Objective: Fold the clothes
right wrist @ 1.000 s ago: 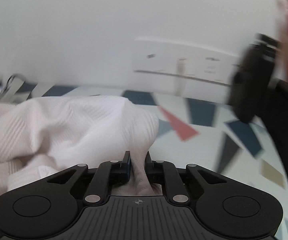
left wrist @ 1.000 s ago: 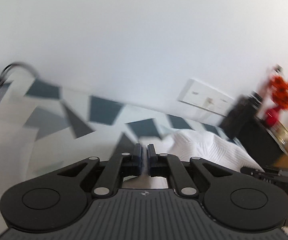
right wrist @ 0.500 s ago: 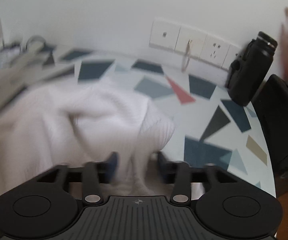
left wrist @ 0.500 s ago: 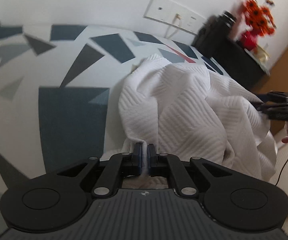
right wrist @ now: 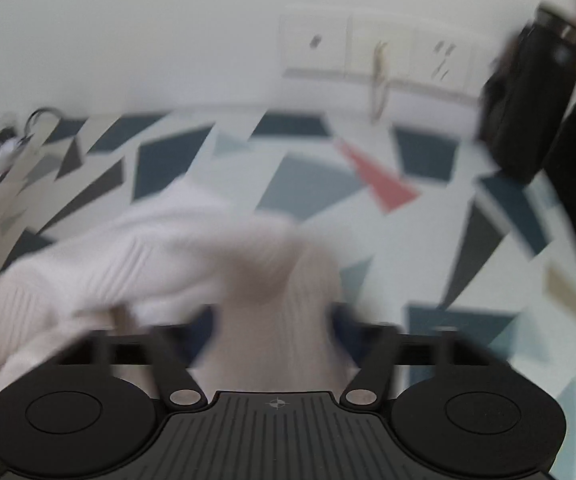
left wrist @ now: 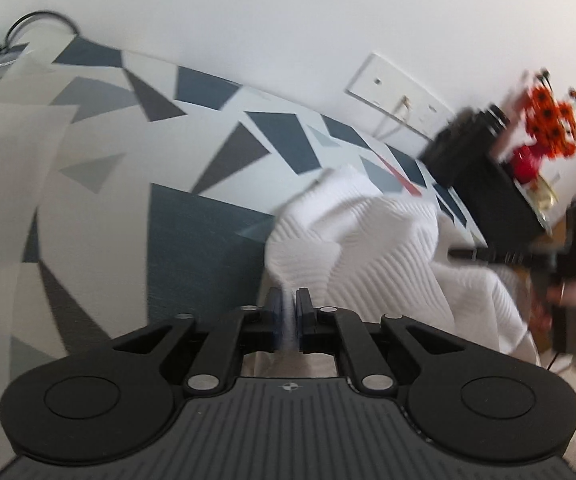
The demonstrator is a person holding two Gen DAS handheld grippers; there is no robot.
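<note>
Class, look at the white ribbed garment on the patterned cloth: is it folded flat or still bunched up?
Bunched up. The white garment rises in loose humps and creases above the patterned cloth, with no flat, squared fold visible.

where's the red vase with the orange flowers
In the left wrist view, the red vase stands far right on the black cabinet, by the wall.
</note>
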